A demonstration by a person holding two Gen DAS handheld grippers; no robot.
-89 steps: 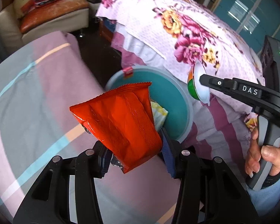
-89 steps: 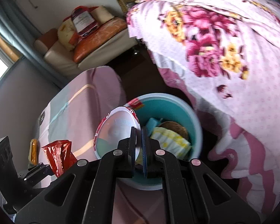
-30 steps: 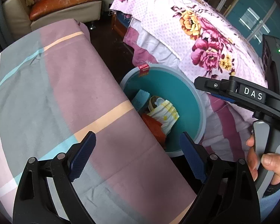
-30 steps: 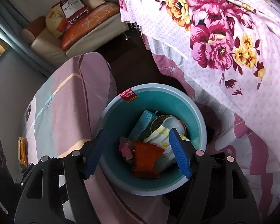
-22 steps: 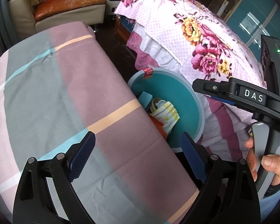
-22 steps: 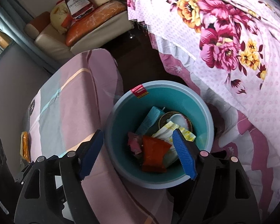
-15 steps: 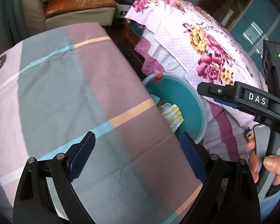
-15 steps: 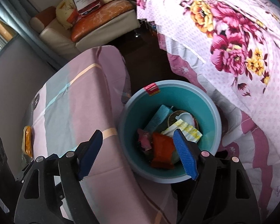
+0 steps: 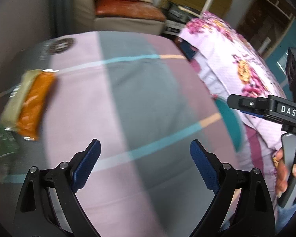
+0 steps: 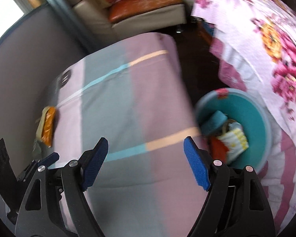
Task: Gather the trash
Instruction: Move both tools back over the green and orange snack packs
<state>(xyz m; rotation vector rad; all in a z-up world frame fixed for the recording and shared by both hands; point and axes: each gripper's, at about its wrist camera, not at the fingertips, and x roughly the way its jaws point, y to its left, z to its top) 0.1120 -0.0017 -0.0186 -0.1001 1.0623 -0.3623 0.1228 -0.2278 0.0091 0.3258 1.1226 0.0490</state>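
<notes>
Our left tool (image 9: 145, 163) hangs over the striped cloth (image 9: 140, 102) with its blue pads spread wide and nothing between them. Our right tool (image 10: 146, 161) is likewise released and empty above the same cloth; in the left wrist view a hand (image 9: 286, 171) grips its handle at the right edge.

We see the teal bucket (image 10: 254, 106) on the floor between the striped cloth and the floral bedspread (image 10: 266, 39). Inside it lie a red wrapper (image 10: 219, 148), a yellow-and-white striped piece (image 10: 235, 138) and a teal packet (image 10: 215, 122), all blurred. From the left wrist view only a sliver of the bucket's teal wall shows past the cloth's edge.

Well apart from the bucket, at the far left of the cloth, an orange packet (image 9: 34, 106) lies flat, with a pale packet (image 9: 17, 100) just beside it. Something green (image 9: 4, 146) sits below them, too smeared to identify.
</notes>
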